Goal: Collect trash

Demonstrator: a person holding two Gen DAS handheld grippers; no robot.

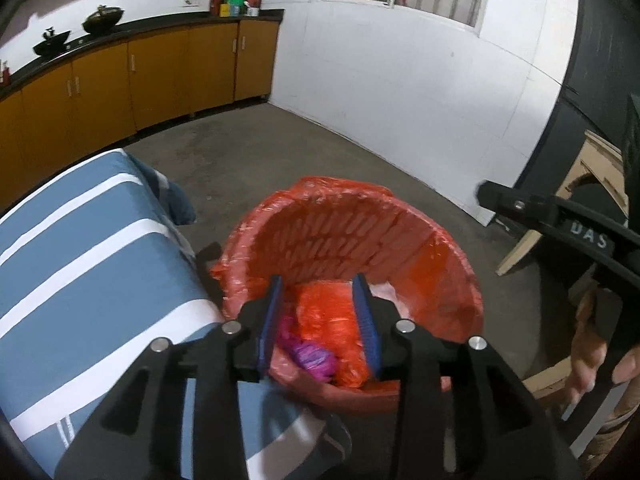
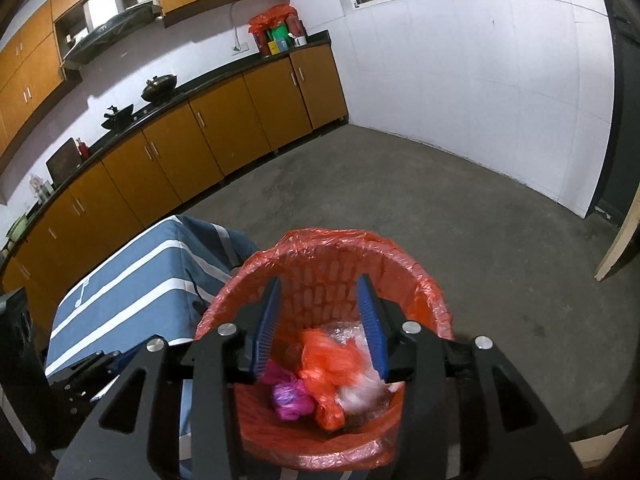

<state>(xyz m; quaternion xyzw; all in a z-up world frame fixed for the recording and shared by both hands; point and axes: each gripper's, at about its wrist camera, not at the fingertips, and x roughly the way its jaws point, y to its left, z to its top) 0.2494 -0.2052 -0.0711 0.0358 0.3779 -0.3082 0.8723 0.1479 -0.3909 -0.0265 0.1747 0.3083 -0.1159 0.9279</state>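
A red basket (image 1: pixel 460 248) lined with a red plastic bag stands on the concrete floor. In it lie a crumpled orange-red bag (image 1: pixel 324 312), a magenta bag (image 1: pixel 308 356) and some clear-white plastic (image 2: pixel 368 392). My left gripper (image 1: pixel 318 280) hangs open over the basket's near rim, blue pads apart and pressing on nothing. My right gripper (image 2: pixel 319 281) is open above the same basket (image 2: pixel 432 292), with the orange-red bag (image 2: pixel 328 352) and the magenta bag (image 2: pixel 290 396) loose below it. The left wrist view also shows the right gripper's body at the right edge, with a hand (image 1: pixel 588 352) on it.
A table or box draped in a blue-and-white striped cloth (image 1: pixel 80 260) (image 2: pixel 132 280) touches the basket's left side. Orange-brown kitchen cabinets (image 2: pixel 180 152) run along the far wall. A wooden board (image 1: pixel 520 248) leans at the right. Bare concrete floor (image 2: pixel 400 192) lies beyond the basket.
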